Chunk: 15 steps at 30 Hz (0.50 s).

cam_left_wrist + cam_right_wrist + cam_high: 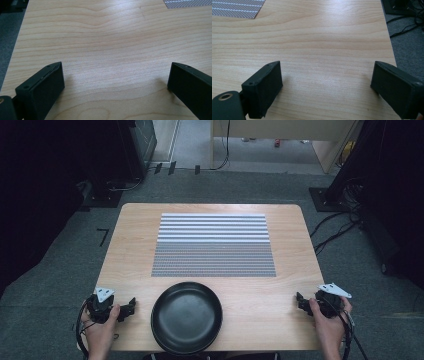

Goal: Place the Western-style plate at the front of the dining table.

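Nearest the camera in the high view, a black plate [186,317] sits at the middle of the near edge of the desk [210,285], its rim reaching that edge. Nothing lies on the plate.

Left hand-held gripper [131,307]: held by the left hand [100,325] at the near left corner of the desk, just left of the plate and apart from it. In the left gripper view its jaws stand wide apart, with bare wood of the desk [107,50] between them. It holds nothing and its pads touch nothing.

Right hand-held gripper [300,301]: held by the right hand [327,320] at the near right corner of the desk, well apart from the plate. In the right gripper view its jaws also stand wide, with bare desk [324,50] between them. It holds nothing.

A striped grey mat [213,245] covers the centre of the desk, beyond the plate. One corner of this mat [187,3] appears in the left gripper view, and another corner [237,8] in the right gripper view.
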Motion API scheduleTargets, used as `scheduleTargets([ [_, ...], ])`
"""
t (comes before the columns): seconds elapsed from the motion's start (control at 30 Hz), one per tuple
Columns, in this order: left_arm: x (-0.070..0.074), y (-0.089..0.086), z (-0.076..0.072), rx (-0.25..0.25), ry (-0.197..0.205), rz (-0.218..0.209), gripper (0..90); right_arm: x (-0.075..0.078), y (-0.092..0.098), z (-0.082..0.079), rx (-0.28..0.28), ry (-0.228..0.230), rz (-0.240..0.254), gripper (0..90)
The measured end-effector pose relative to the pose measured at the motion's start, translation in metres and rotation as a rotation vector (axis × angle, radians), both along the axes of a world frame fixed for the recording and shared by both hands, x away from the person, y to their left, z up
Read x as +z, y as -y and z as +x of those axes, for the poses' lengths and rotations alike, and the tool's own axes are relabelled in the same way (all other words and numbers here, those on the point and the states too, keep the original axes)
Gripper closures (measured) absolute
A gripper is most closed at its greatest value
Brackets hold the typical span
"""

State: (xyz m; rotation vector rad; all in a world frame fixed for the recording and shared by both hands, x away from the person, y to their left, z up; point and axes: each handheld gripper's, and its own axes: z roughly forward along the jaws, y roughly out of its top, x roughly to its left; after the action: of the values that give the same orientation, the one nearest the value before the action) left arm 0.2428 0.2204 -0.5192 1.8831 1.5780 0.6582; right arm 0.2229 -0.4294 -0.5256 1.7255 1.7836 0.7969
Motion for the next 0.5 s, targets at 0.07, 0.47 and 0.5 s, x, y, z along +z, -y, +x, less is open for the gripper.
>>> scheduleTargets([
  [0.07,0.0,0.0,0.0,0.0,0.0,0.0,0.4,0.0001,-0.0006,-0.0007,-0.014,0.001,-0.001,9.6],
  [0.47,0.0003,-0.0011,-0.0001,0.004,-0.002,0.001,0.4,0.0084,-0.0059,-0.0045,-0.041,0.047,-0.001,13.0],
  [0.5,0.0005,-0.0017,0.0,0.003,-0.005,0.001,0.4,0.0091,-0.0064,-0.0048,-0.042,0.049,0.002,13.0],
])
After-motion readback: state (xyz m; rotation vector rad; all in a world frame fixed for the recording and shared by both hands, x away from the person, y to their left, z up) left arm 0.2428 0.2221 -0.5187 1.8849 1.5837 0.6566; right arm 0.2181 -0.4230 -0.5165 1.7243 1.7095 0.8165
